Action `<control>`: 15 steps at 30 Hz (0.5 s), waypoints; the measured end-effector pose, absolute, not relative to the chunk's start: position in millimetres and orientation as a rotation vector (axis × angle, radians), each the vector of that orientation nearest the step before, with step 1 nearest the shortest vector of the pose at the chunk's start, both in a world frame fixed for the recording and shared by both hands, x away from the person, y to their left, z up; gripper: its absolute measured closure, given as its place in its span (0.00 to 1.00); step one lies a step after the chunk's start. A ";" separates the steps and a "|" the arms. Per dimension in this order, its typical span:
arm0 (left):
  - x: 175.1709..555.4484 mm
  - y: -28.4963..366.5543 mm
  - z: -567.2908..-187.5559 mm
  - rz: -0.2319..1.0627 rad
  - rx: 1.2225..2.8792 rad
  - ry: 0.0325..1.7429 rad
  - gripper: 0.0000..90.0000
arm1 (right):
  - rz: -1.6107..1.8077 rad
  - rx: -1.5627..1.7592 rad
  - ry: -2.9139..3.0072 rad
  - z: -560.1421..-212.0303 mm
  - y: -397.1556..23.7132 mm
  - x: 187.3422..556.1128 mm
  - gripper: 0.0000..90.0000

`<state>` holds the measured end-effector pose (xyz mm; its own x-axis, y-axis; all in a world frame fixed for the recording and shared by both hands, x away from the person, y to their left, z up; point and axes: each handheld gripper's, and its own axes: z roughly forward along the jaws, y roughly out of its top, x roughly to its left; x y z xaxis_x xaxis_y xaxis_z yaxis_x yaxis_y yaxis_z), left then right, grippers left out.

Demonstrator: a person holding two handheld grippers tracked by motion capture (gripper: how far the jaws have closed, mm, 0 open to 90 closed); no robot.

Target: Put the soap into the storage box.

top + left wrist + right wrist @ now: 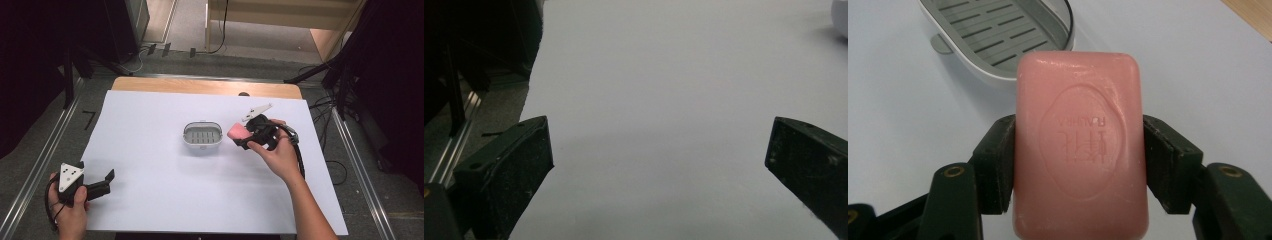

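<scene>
Pink soap bar [1080, 145] clamped in right claw [239, 135], just beside grey soap dish [202, 135]; left claw [109, 180] gapes empty over desk [150, 165].

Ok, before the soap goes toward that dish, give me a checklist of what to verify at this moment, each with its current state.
1. Soap bar clamped between the right gripper jaws on both long sides: ok.
2. Soap dish upright, slatted floor bare, ready to take the bar: ok.
3. Bar beside the dish, not yet over it, path across the white sheet free: ok.
4. Left gripper open, holding nothing, parked near the sheet's corner away from the dish: ok.
5. How firm the grip on the bar is: cannot tell.
</scene>
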<state>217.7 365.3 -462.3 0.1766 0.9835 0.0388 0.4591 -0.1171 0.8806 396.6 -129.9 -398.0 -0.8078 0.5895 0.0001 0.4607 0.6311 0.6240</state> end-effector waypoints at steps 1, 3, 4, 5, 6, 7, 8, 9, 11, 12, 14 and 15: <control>217.7 365.2 -462.4 0.872 1.695 1.385 0.00 | 0.937 0.855 2.652 -397.6 -128.8 396.8 0.43; 217.9 365.2 -462.4 0.870 1.696 1.383 0.00 | 0.965 0.836 2.666 -395.4 -126.2 397.3 0.43; 218.0 365.3 -462.4 0.868 1.697 1.384 0.00 | 0.972 0.837 2.671 -394.0 -124.4 396.9 0.43; 218.0 365.3 -462.4 0.868 1.697 1.384 0.00 | 0.976 0.816 2.673 -392.9 -122.5 397.1 0.43; 218.1 365.2 -462.4 0.867 1.697 1.383 0.00 | 0.980 0.796 2.675 -392.1 -120.3 397.5 0.43; 218.0 365.2 -462.4 0.867 1.696 1.383 0.00 | 0.978 0.774 2.682 -391.2 -118.4 397.9 0.43; 218.0 365.2 -462.4 0.867 1.696 1.383 0.00 | 0.983 0.762 2.682 -390.6 -116.0 398.1 0.43; 217.9 365.3 -462.4 0.867 1.696 1.383 0.00 | 0.979 0.756 2.686 -389.8 -113.6 398.4 0.43; 217.9 365.5 -462.3 0.867 1.696 1.382 0.00 | 0.973 0.724 2.682 -388.9 -108.7 399.3 0.43; 217.9 365.5 -462.4 0.867 1.696 1.382 0.00 | 0.972 0.716 2.685 -388.5 -106.1 399.7 0.43; 217.9 365.5 -462.4 0.867 1.695 1.382 0.00 | 0.972 0.711 2.684 -388.0 -103.3 399.8 0.43; 217.8 365.5 -462.3 0.867 1.696 1.382 0.00 | 0.967 0.695 2.692 -387.2 -98.1 400.4 0.43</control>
